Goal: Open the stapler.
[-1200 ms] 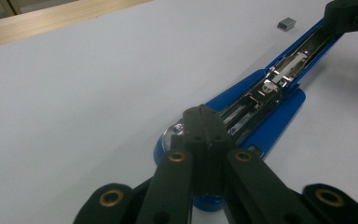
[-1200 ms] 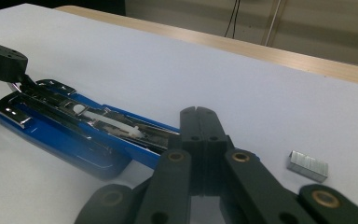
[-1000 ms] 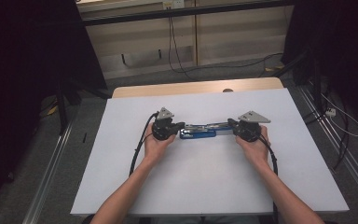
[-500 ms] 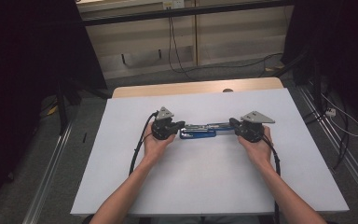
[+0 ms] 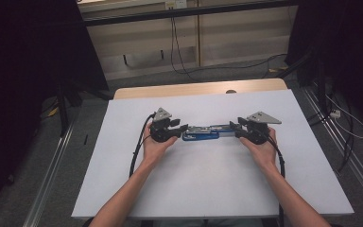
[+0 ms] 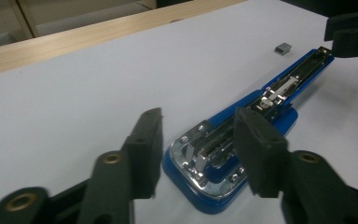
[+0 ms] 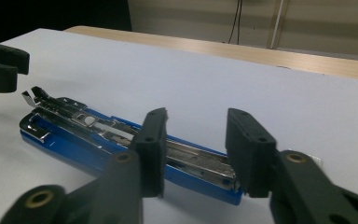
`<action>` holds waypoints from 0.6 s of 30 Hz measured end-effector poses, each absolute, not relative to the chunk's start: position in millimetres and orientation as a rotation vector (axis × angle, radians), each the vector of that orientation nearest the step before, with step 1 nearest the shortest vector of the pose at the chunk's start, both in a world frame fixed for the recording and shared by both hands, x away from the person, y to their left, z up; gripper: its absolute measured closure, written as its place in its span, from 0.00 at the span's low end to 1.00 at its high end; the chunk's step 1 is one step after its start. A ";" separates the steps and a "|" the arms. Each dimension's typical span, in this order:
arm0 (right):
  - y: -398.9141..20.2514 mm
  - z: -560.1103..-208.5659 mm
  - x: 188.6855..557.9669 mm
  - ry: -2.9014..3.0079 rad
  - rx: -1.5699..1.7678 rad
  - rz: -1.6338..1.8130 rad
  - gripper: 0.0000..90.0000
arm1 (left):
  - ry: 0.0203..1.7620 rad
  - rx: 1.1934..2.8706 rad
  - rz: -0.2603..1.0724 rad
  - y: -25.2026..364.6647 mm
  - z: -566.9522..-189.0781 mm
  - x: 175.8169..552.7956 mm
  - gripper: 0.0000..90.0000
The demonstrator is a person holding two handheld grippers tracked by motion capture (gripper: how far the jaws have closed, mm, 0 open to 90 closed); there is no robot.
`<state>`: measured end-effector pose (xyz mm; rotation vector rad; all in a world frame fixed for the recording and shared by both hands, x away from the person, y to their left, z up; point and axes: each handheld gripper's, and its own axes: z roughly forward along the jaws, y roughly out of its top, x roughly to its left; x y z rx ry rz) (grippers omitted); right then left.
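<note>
A: High view, left to right — left gripper (image 5: 182, 128) at one end of the blue stapler (image 5: 201, 136), right gripper (image 5: 233, 127) at the other, stapler lying folded open flat mid-sheet on the white table (image 5: 123, 165).

B: Grip state?

A: Both have just been opening. Left gripper view — pads stand apart either side of the hinged end of the stapler (image 6: 242, 135), not pressing it. Right gripper view, same: jaws spread, stapler (image 7: 121, 140) between and beyond them, free.

B: So it's let go?

A: Reads that way — opened out and set down. A staple block (image 6: 283, 47) lies loose near the far end. Loading it and closing up looks left to do.
</note>
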<state>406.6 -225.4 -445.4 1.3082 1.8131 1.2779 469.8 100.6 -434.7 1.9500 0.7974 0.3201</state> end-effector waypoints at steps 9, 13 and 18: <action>-226.4 -442.5 407.4 1.792 1.297 1.306 0.33 | 0.856 1.959 0.339 106.6 -433.6 464.4 0.20; -228.6 -437.9 408.0 1.781 1.301 1.313 0.19 | 0.852 1.951 0.349 111.9 -429.9 463.6 0.06; -227.9 -436.5 407.3 1.789 1.289 1.328 0.12 | 0.881 1.931 0.311 117.0 -425.8 460.4 0.05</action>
